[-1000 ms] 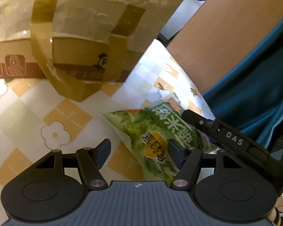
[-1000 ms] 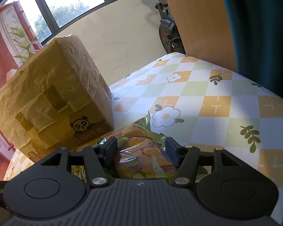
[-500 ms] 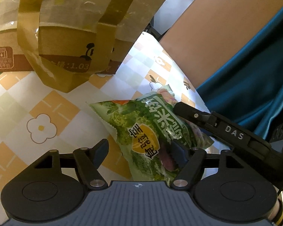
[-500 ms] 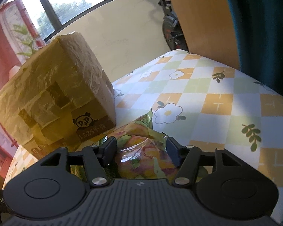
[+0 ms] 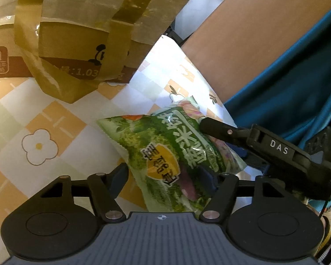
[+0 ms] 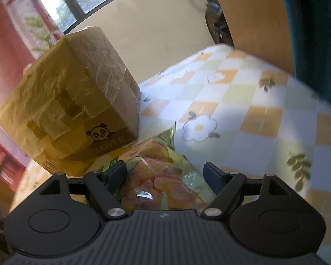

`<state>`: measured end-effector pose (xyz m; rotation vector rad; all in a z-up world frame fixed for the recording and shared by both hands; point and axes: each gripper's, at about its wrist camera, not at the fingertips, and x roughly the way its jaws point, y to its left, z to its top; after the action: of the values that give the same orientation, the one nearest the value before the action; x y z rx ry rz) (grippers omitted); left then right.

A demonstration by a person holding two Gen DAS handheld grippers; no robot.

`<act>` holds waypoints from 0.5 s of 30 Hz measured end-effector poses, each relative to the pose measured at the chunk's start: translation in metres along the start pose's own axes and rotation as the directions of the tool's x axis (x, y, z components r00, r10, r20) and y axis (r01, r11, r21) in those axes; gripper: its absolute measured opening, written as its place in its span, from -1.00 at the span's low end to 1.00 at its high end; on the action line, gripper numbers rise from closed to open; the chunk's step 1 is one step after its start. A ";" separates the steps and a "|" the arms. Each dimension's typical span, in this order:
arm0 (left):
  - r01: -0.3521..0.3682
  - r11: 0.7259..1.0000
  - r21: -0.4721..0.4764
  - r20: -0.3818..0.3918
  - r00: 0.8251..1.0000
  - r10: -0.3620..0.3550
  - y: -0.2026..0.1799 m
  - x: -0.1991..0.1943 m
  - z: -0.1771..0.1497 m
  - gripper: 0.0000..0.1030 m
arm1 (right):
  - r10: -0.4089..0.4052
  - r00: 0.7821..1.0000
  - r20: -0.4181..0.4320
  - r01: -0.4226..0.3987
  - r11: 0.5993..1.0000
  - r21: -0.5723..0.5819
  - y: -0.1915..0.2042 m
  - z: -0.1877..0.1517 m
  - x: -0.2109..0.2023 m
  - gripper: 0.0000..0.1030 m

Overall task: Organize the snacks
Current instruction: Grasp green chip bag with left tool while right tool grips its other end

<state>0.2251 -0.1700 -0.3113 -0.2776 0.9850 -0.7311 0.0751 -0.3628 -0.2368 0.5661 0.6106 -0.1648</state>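
My right gripper (image 6: 165, 174) has just been opening: its jaws now stand wide with the snack packet (image 5: 165, 152) between them, the pads clear of it. My left gripper (image 5: 163, 176) has just narrowed a little around the packet's near end, one pad hidden behind it. The packet lies on the checked worktop (image 5: 55, 119), near the tape-wrapped box (image 6: 77, 101).

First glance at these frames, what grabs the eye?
The shiny green foil snack packet lies on the checked flower-print tablecloth, between the open left tongs. Behind it stands a tape-wrapped brown cardboard box with a panda logo. The right tongs have just been opening, straddling the packet.
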 end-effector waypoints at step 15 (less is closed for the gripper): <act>0.009 1.000 -0.026 -0.008 1.000 -0.010 0.010 0.001 -0.003 0.42 | 0.009 0.998 -0.054 -0.016 0.993 -0.115 0.026 -0.005 -0.006 0.47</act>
<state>0.2269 -0.1630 -0.3192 -0.3021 1.0023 -0.7292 0.0760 -0.3382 -0.2248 0.4636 0.6640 -0.1020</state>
